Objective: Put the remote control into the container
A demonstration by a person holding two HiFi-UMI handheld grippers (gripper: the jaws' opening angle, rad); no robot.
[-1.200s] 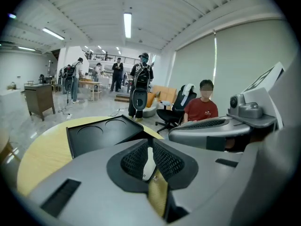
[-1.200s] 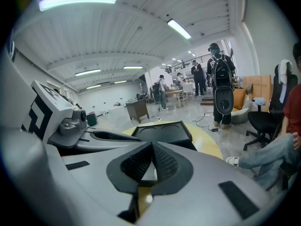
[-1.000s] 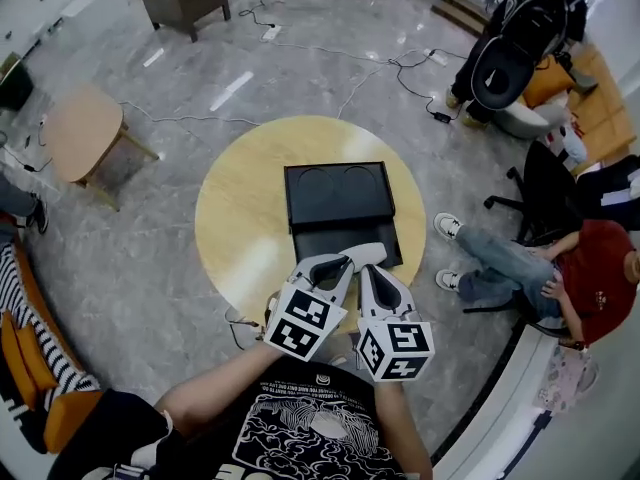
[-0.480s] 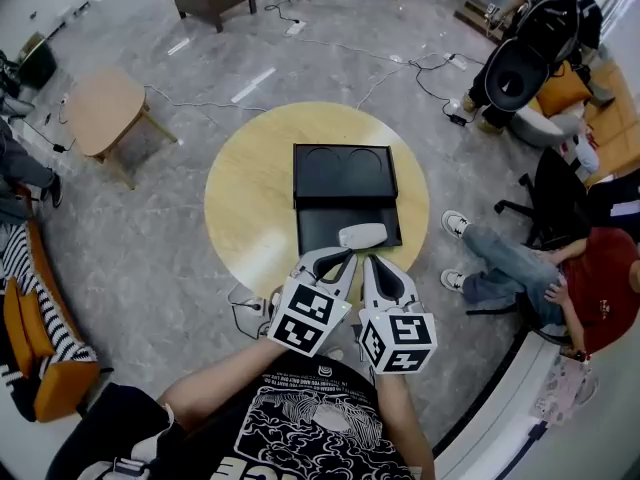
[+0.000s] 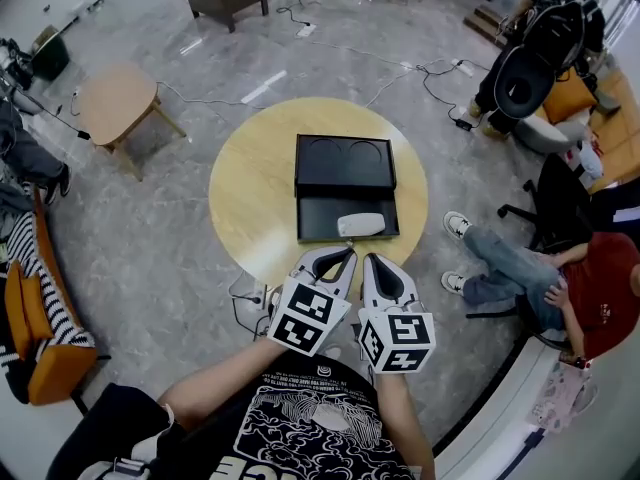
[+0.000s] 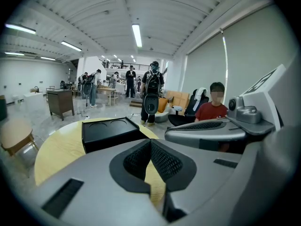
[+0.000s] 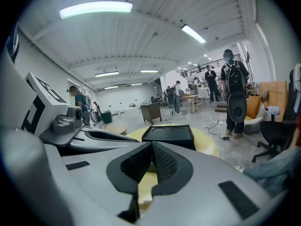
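The remote control (image 5: 361,225) is a pale grey, rounded slab. It lies flat in the near compartment of the container (image 5: 300,203), toward 5 o'clock, with its long axis running 9 to 3. The container, a black rectangular tray with 2 round recesses in its far half, sits on the worktop (image 5: 250,198), slightly toward 3 o'clock.

Bright, even light from ceiling strip lamps (image 6: 136,34) fills the hall, and the polished floor (image 5: 190,228) throws back pale streaks of glare. Shadows are faint and soft. Both gripper views bend strongly at the edges, fisheye-style, with black corners. The head view is sharp, with milder curving.
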